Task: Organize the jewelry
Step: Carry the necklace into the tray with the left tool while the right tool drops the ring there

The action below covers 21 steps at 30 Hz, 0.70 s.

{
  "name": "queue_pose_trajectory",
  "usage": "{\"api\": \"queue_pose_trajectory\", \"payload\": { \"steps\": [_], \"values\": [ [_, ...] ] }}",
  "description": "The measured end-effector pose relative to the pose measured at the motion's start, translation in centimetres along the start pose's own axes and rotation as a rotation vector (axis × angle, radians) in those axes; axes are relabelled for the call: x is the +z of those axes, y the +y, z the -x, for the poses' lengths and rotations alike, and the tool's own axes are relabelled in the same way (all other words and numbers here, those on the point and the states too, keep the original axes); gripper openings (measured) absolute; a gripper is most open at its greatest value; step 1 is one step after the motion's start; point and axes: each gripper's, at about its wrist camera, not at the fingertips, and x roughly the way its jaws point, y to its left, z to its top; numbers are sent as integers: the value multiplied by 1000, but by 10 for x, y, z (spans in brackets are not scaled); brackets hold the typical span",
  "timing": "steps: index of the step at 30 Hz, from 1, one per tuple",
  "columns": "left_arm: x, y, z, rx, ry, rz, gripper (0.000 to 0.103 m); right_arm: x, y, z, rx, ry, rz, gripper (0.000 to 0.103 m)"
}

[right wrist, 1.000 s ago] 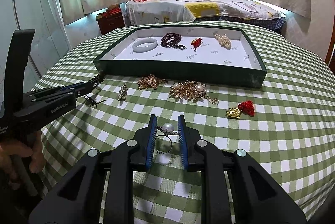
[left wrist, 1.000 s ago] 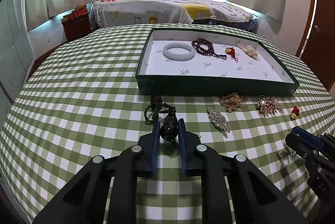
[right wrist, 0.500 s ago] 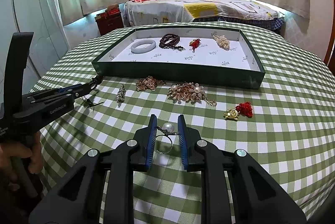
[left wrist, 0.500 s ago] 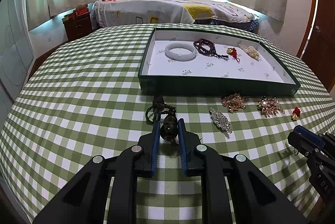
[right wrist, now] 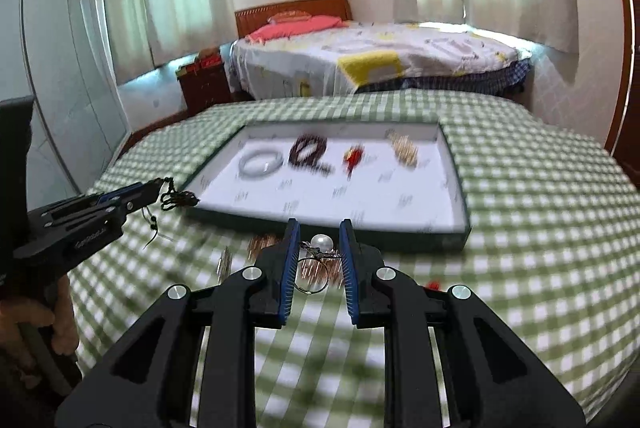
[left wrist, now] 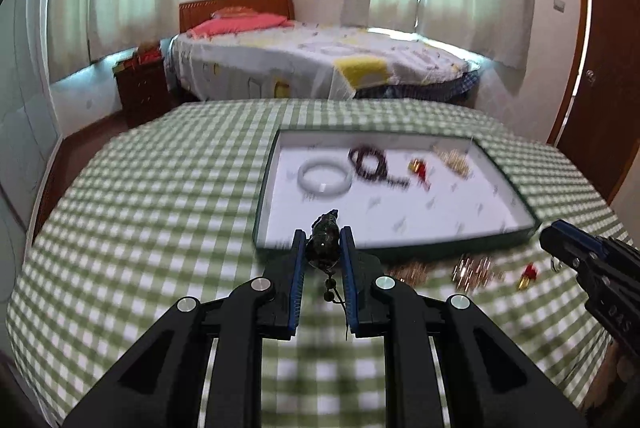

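Note:
My left gripper (left wrist: 323, 244) is shut on a dark bead pendant (left wrist: 325, 242) with a cord hanging under it, held in the air just short of the green tray's near wall (left wrist: 400, 251). My right gripper (right wrist: 319, 242) is shut on a pearl ring (right wrist: 321, 243), also lifted, before the tray's near wall (right wrist: 328, 222). The tray's white floor holds a white bangle (left wrist: 325, 178), a dark bead bracelet (left wrist: 370, 164), a red charm (left wrist: 419, 167) and a gold piece (left wrist: 454, 159). The left gripper (right wrist: 148, 190) also shows in the right wrist view.
Gold brooches (left wrist: 474, 270) and a red-gold charm (left wrist: 527, 274) lie on the green checked tablecloth (left wrist: 160, 196) in front of the tray. The right gripper (left wrist: 560, 248) shows at the right of the left wrist view. A bed (left wrist: 320, 64) stands behind the table.
Both grippers have risen off the cloth with their pieces and moved toward the tray. The pendant now hangs free of the table. The views are motion-blurred.

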Motion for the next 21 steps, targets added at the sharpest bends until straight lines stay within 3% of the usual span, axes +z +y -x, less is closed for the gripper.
{"api": "queue_pose_trajectory", "payload": {
  "steps": [10,21],
  "values": [
    [66,-39,-48,-61,-66,-51,18,69,-25,-50,-29,-70,12,20],
    [53,-59,-158,-48,145,-96,18,57,-51,-164,-37,171,2,20]
  ]
}}
